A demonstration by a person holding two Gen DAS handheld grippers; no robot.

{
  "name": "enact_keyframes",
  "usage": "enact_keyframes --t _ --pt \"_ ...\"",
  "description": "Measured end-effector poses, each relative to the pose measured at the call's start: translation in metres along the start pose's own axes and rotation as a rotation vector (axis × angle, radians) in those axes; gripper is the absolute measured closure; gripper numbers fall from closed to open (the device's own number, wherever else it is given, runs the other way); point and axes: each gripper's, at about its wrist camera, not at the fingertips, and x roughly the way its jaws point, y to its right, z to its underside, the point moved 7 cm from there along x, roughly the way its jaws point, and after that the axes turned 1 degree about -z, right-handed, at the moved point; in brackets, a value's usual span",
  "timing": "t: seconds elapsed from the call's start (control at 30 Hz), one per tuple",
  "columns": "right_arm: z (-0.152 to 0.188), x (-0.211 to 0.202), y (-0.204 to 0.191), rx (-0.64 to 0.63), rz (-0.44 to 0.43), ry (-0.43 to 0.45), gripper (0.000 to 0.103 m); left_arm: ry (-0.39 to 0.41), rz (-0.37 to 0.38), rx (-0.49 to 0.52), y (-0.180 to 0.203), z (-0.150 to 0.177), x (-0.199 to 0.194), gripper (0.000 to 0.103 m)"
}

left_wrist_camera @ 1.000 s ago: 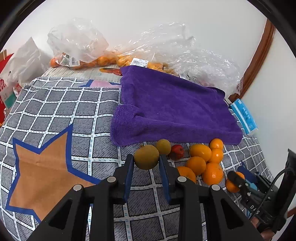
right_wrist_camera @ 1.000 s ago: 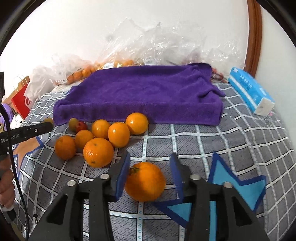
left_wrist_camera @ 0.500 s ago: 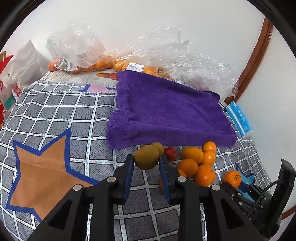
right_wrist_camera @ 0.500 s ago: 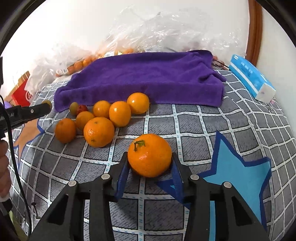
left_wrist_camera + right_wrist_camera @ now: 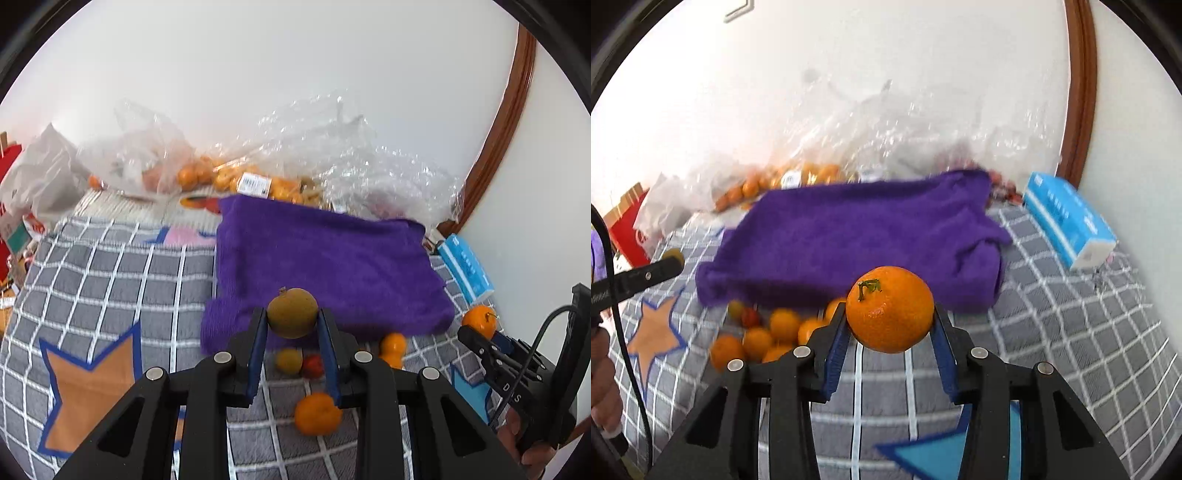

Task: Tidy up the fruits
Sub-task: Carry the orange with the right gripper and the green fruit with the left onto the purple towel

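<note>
Left gripper point(image 5: 291, 347): tilted downward, raised above the checked cover point(image 5: 110, 280); jaws nearly closed, clamped on a brownish-green fruit point(image 5: 292, 313) held in front of the purple towel point(image 5: 325, 266).
Right gripper point(image 5: 889, 345): tilted downward, lifted off the cover; jaws have just been closing and now pinch an orange point(image 5: 889, 309), stem up.
Loose fruit: oranges point(image 5: 757, 341) in a cluster on the cover just before the towel's near edge, with a small red fruit point(image 5: 312, 366) and a yellowish one point(image 5: 288, 361).
Behind the towel: plastic bags point(image 5: 332, 162) holding more oranges, against the wall.
Right side: blue tissue box point(image 5: 1067, 225) beside the towel.
</note>
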Motion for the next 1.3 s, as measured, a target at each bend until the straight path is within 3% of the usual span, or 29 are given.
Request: enact_keyframes --t 0.33,0.63,1.3 --pt "-0.050 0.015 -0.008 0.005 -0.020 0.061 0.060 0.026 -0.009 -0.021 0.001 -0.032 0.020 0.076" --pt "-0.071 0.049 -0.009 0.008 -0.018 0.057 0.060 0.003 -0.009 -0.030 0.003 -0.040 0.057 0.076" --pt "-0.065 0.109 0.012 0.049 -0.005 0.003 0.060 -0.032 -0.020 -0.041 -0.006 -0.024 0.105 0.076"
